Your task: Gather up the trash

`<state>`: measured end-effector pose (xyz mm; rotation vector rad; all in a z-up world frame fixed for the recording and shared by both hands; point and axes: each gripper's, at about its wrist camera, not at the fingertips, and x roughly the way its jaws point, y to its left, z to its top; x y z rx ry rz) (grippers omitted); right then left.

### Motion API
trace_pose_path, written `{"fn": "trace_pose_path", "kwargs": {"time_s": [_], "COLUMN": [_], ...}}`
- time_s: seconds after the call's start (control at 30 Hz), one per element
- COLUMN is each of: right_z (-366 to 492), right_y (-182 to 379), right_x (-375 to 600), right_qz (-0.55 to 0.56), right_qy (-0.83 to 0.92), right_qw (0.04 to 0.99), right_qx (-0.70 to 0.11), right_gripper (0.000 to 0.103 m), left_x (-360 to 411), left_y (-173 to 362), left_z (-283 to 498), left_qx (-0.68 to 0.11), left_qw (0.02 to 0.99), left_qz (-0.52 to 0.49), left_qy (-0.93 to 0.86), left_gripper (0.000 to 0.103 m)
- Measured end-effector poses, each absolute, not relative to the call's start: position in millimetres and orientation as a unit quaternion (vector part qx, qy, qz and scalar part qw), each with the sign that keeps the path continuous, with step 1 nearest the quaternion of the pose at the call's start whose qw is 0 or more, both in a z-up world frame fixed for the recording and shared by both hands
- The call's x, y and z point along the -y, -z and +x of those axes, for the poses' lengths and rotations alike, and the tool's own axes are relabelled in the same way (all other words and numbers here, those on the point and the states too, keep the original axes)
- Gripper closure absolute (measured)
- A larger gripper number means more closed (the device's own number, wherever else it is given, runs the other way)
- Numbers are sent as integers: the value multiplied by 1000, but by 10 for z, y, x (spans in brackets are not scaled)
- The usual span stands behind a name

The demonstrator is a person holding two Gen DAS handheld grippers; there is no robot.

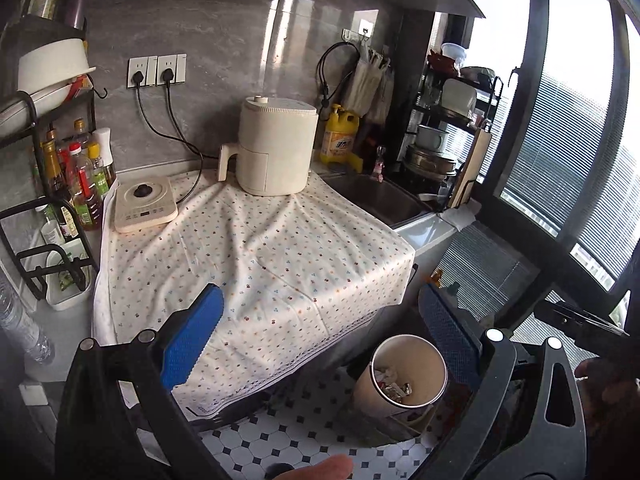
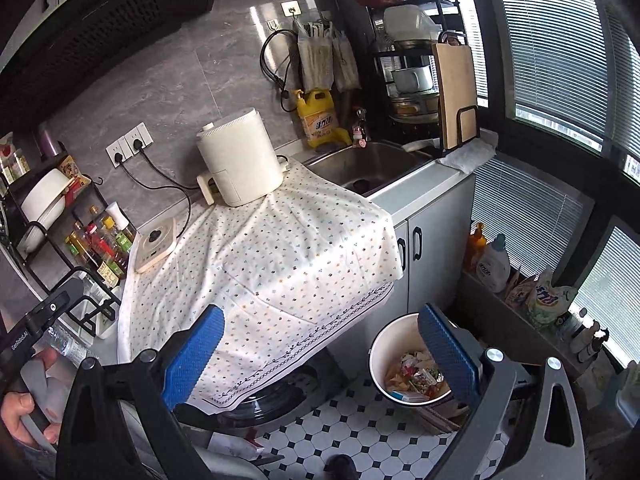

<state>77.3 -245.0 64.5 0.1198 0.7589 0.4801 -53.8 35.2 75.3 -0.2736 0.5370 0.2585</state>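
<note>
Off to the left of the left gripper (image 1: 320, 336), a rack of sauce bottles (image 1: 76, 176) stands against the wall, kept out of the working area. Just ahead and left of its blue pads sits a flat induction cooker (image 1: 144, 206), plugged into the wall sockets (image 1: 157, 70) behind it. Straight ahead, the dotted cloth (image 1: 256, 256) drapes over the counter and hangs off the front edge, probably a dust cover for the machine below. The cream air fryer (image 1: 276, 148) sits at the far end, pinning the cloth down. No trash shows on the cloth from here.

The left gripper's jaws are spread wide, nothing between them. Below and to the right of them, close under the right pad, the white trash bin (image 1: 400, 376) stands on the tiled floor, tucked beside the counter so scraps can drop straight in. Wrappers already lie inside.

Over to the right gripper (image 2: 320, 344): jaws also wide and empty. To its far left the person's hand (image 2: 24, 412) grips the other tool's handle. Ahead is the same cloth, and beyond it to the right the steel sink (image 2: 368, 164) with the yellow detergent jug (image 2: 320, 120) behind it, handy for washing. Low on the right, partly behind the right pad, sits the bin with crumpled packets (image 2: 416, 376) in the bottom. My read: collection looks largely done, or the next piece lies out of view.
</note>
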Motion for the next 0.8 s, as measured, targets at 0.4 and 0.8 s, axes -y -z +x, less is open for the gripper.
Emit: {"fn": "trace_pose_path", "kwargs": {"time_s": [0.4, 0.8], "right_z": [286, 161], "right_y": [-620, -668], "right_x": [2635, 2819], "right_qz": [50, 53], "right_qy": [-245, -254], "right_qw": [900, 903], "right_qx": [-356, -344], "right_gripper": [8, 8], "left_x": [-42, 115], "left_y": [-753, -792], "left_z": [-918, -998], "left_qx": [-251, -236], "left_qw": [950, 954], "left_qz": [-134, -132], "left_qy": [-129, -128], "left_gripper": [6, 6]}}
